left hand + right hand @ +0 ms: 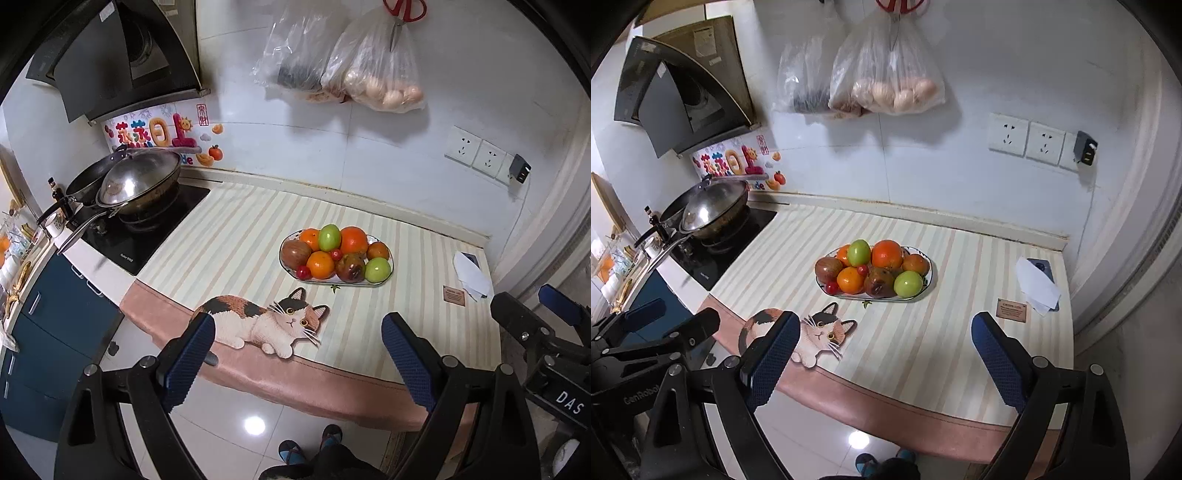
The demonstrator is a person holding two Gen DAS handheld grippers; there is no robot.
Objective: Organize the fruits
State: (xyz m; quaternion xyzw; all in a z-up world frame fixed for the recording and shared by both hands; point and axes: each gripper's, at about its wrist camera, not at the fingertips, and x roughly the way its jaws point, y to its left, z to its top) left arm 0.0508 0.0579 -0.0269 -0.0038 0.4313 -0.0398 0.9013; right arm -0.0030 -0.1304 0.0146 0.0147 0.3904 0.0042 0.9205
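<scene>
Kitchen counter seen from both wrist cameras. An oval plate (388, 275) with a dark rim stands on a striped mat (229, 251) near the middle of the counter and carries the fruits (334, 254): two oranges, two green fruits, several brownish-red ones and a few small red ones, heaped so that they touch one another. A small green stem piece (334, 288) lies on the mat just in front of the plate. A calico cat-shaped coaster (258, 321) lies flat at the mat's near edge, to the left of the plate and apart from it. The left gripper (298, 363) hangs above the counter's front edge with its blue-padded fingers (190, 360) spread wide and nothing between them; the right gripper (886, 360) is held likewise, fingers (772, 360) spread and empty, with the cat coaster partly hidden behind its left finger. Each gripper is partly visible at the edge of the other's view. On the right of the mat a white tissue (472, 277) rests over a dark phone-like object, beside a small brown card (453, 295). At left, a wok (142, 182) with a lid sits on a black stove (147, 229) under a range hood (110, 59). Plastic bags (343, 62) and red scissors (404, 11) hang on the wall. The person's shoes (310, 445) show on the tiled floor.
</scene>
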